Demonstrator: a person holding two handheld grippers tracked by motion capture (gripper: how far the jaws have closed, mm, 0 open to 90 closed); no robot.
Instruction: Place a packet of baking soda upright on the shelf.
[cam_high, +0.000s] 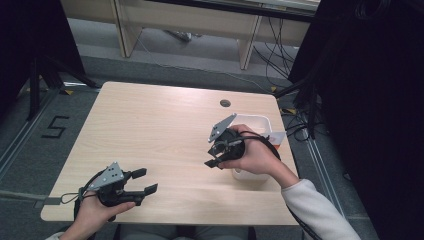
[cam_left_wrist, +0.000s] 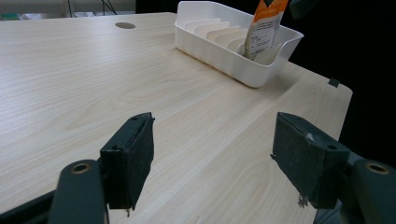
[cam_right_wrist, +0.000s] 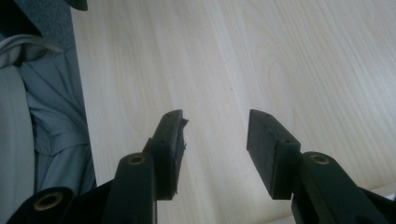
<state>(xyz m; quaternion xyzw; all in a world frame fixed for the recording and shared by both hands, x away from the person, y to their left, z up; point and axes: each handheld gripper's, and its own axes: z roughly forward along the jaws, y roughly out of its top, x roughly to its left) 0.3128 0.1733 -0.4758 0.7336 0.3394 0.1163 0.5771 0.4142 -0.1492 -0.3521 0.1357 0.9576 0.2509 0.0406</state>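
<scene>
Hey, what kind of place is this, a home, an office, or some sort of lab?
Most likely a lab or recording workspace. A bare wooden table stands on grey carpet with a taped number 5 on the floor, loose cables trail behind it, and dark curtains screen the sides.

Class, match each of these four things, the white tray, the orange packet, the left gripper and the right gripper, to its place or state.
Things:
1. white tray
2. orange packet
3. left gripper
4. right gripper

Places or states:
A. open, near the table's front left corner
B. standing in the tray
C. at the table's right edge
D. open, beside the tray

Pairs: 1-C, 2-B, 3-A, 4-D
</scene>
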